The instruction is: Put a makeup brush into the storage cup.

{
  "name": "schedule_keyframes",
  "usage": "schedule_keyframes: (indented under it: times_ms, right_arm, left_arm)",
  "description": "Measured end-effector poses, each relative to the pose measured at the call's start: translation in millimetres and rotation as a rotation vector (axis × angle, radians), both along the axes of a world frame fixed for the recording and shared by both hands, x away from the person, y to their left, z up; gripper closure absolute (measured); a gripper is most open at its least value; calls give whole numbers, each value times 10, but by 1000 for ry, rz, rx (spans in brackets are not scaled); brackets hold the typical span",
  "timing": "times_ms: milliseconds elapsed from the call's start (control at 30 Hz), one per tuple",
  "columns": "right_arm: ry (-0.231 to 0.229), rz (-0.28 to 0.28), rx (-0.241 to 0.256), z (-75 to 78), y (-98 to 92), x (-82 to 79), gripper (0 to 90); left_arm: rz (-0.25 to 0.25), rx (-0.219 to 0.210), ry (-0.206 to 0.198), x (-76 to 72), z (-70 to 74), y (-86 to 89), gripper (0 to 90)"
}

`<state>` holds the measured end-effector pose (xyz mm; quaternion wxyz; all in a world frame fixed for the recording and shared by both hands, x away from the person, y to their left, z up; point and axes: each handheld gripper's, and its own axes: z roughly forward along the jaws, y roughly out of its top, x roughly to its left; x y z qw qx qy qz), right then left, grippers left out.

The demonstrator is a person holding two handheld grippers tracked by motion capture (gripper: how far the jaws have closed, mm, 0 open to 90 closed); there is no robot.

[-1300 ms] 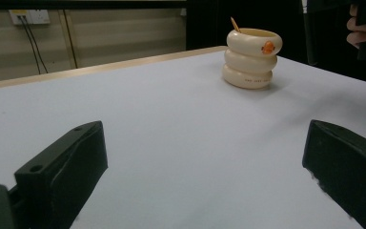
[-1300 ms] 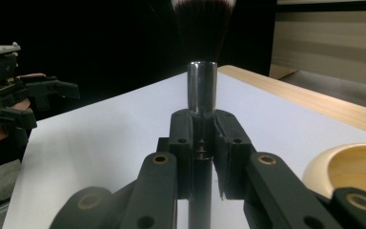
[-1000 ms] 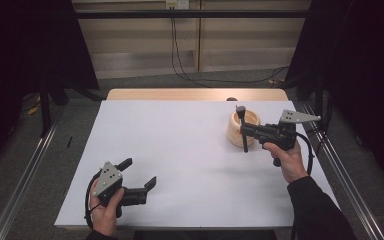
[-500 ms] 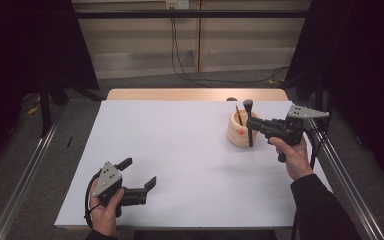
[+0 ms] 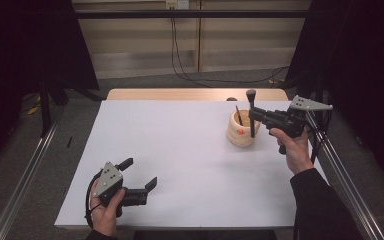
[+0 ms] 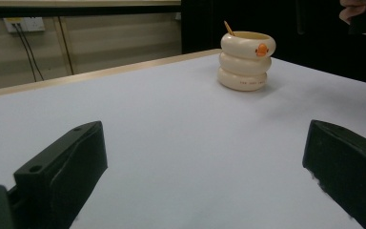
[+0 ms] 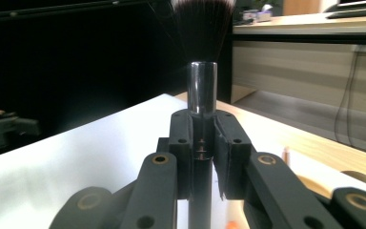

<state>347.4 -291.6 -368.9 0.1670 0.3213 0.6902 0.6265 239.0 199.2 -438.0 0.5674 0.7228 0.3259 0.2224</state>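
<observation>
Makeup brush [image 5: 251, 112] standing upright, bristles up, lower end dipping into the cream ringed cup [image 5: 241, 131] near the table's [image 5: 180, 150] far right corner | right gripper [image 5: 255, 115] clamping the brush's handle [image 7: 202, 143] | left gripper [image 5: 139, 175] resting by the near left corner, jaws spread wide, grasping nothing | thin stick [image 5: 239, 115] leaning inside the cup.

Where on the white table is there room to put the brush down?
The wide middle of the white table, between the left claw and the cream holder, is bare. So is the far left. It's crowded around the holder, where the right claw holds the brush.
</observation>
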Motion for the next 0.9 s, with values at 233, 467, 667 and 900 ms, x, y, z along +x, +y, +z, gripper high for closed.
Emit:
schedule_keyframes:
  times_ms: [233,467,667,900]
  right_arm:
    - [-13,-32,-27,147,-49,128,789]
    - [-2,-63,-18,168,-59,238,789]
    - [-7,-73,-32,203,-47,337,789]
    - [-16,-75,-54,243,-3,432,789]
  left_arm:
    - [6,4,1,4,0,4,10]
    - [21,9,6,1,-3,5,7]
    - [15,6,6,2,-3,3,7]
    - [17,3,11,7,-7,6,7]
